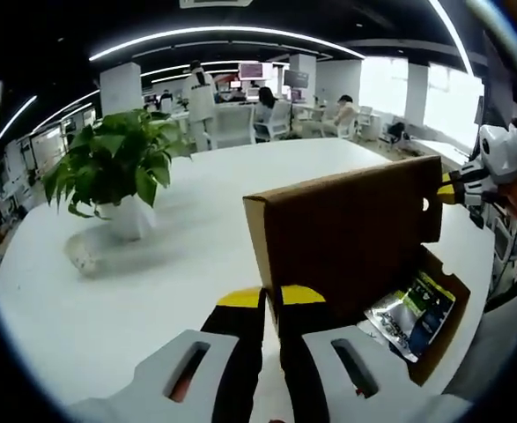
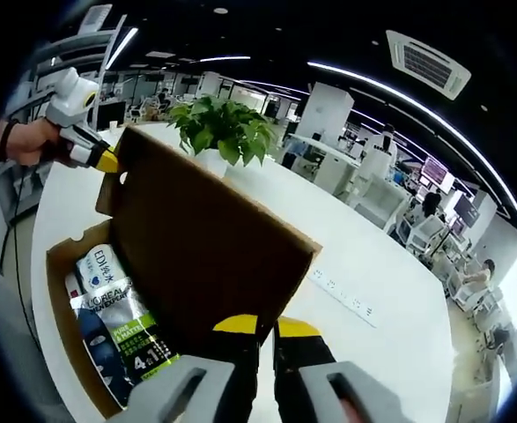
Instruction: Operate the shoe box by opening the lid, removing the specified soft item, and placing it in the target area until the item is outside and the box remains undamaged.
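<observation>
Your left tool (image 1: 271, 298) and right tool (image 2: 267, 328) each pinch a corner of the brown cardboard shoe box's (image 2: 73, 352) raised lid (image 1: 346, 233). The box sits on the white worktop (image 1: 152, 291), with glossy soft sachets (image 2: 121, 330) lying inside.

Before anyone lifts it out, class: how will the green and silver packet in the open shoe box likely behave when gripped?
The green and silver packet looks like glossy film, so probably slippery. It lies flat and creased, so likely floppy and light. The shoe box walls crowd it.

open office, white table (image 1: 240, 211), ceiling light strips (image 1: 223, 33).
</observation>
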`<control>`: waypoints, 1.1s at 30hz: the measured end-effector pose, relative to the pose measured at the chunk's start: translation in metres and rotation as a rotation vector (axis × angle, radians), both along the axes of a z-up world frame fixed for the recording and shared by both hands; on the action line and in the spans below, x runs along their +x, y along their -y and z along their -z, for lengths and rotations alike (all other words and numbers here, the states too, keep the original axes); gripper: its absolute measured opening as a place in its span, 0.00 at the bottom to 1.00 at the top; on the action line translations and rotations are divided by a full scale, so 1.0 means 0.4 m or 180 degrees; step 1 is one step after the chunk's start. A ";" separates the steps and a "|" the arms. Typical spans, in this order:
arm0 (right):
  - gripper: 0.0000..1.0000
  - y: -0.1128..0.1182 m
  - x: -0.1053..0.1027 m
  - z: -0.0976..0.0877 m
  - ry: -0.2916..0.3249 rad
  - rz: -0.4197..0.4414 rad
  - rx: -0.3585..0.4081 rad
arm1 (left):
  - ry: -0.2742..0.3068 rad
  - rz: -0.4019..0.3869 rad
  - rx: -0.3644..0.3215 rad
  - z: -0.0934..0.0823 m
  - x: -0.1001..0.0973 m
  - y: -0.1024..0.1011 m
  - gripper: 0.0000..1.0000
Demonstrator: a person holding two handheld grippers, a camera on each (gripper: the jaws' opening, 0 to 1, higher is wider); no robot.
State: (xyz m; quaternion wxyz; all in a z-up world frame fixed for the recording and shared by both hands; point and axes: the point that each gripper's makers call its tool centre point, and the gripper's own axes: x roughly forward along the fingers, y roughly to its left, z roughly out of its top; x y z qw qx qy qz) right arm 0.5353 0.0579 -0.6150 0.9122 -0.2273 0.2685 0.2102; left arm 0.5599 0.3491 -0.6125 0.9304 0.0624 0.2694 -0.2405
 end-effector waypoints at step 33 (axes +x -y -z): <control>0.00 0.002 0.085 0.053 -0.0282 -0.0030 -0.0112 | -0.0179 -0.0033 0.0073 0.055 0.074 0.009 0.03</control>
